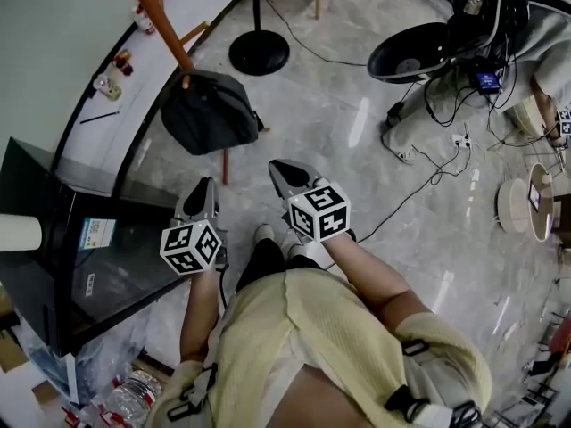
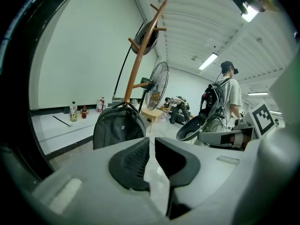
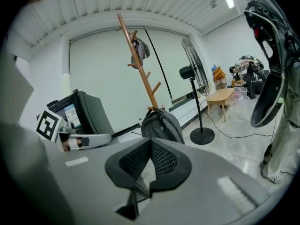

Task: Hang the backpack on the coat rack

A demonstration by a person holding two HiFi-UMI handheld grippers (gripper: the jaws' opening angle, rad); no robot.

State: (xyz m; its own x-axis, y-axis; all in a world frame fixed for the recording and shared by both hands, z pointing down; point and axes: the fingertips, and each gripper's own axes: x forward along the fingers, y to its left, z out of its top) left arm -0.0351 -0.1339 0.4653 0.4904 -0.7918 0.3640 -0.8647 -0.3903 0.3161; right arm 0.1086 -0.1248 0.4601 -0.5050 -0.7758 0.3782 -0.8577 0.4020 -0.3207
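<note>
My left tool (image 2: 151, 146) is standing a sliver ajar, my right tool (image 3: 150, 149) is clenching shut, both empty. The backpack (image 1: 210, 111) is hanging far ahead by its top loop on the coat rack (image 1: 158, 12); looking soft and saggy, it is best gripped by that loop

Grey stone floor (image 1: 321, 132) is open ahead up to the dark fabric backpack (image 1: 207, 112) at the wooden coat rack (image 1: 164, 25). Black boxy cabinet (image 1: 45, 266) crowds the left, black cables (image 1: 446, 105) trail right.
</note>
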